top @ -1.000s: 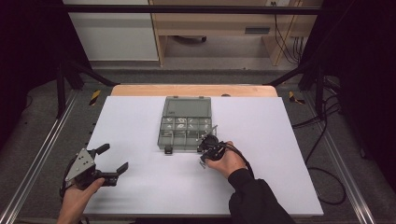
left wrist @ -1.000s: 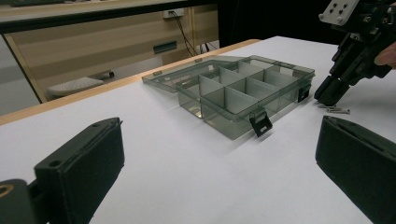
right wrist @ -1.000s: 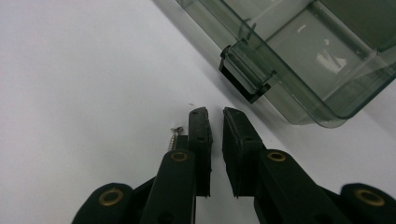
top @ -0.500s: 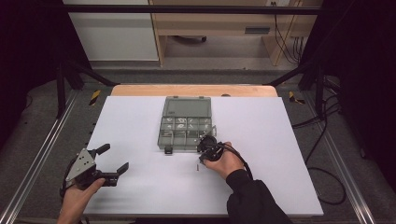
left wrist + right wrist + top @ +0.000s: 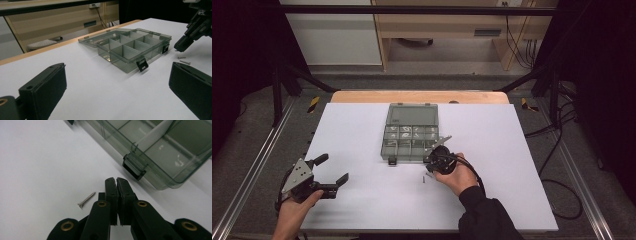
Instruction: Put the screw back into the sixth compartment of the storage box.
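Screw (image 5: 86, 199) beside closed right claw (image 5: 116, 180)

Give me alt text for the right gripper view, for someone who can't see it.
The right hand-held gripper has its two black jaws pressed together just above a white table, with a small silver screw lying loose beside them. Behind, the corner of a clear grey compartment box shows its black latch.

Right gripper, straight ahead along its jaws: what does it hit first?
Probably the black latch on the front wall of the clear compartment box. The right gripper, jaws shut, points at it over bare table; the screw lies left of that line. Depth is uncertain.
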The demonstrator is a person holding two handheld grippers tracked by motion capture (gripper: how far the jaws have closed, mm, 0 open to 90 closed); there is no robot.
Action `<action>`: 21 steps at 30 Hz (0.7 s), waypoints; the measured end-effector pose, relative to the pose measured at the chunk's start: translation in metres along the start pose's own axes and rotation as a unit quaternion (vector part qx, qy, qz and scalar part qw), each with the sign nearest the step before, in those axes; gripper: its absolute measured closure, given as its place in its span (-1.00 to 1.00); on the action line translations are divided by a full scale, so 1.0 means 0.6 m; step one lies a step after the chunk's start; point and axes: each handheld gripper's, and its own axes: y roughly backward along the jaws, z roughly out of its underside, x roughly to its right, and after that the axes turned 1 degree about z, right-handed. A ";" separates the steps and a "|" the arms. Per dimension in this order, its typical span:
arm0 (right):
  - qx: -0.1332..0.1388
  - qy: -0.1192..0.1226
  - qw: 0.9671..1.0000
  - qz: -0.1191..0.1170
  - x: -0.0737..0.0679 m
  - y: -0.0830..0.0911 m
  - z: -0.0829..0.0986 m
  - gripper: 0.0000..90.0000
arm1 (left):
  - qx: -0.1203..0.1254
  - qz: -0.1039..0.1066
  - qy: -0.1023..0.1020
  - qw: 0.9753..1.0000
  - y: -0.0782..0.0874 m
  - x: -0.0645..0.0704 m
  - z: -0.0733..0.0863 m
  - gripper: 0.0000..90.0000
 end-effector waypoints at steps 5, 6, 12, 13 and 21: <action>0.059 -0.004 0.998 -0.002 0.000 0.014 0.010 0.95 | 0.003 -0.002 0.004 1.000 0.002 -0.003 0.000 -0.97; 0.072 -0.004 0.997 0.000 0.000 0.016 0.011 0.95 | 0.004 -0.003 0.006 1.000 0.001 -0.003 0.001 -0.97; 0.135 -0.005 0.991 -0.004 0.000 0.028 0.009 0.95 | 0.000 -0.007 0.004 1.000 0.003 -0.002 0.001 -0.97; 0.142 -0.005 0.990 -0.004 -0.001 0.029 0.007 0.95 | -0.002 -0.008 0.003 1.000 0.003 -0.002 0.003 -0.97; 0.189 -0.008 0.982 0.005 0.001 0.033 -0.011 0.95 | -0.003 -0.012 0.007 1.000 0.004 -0.006 0.004 -0.97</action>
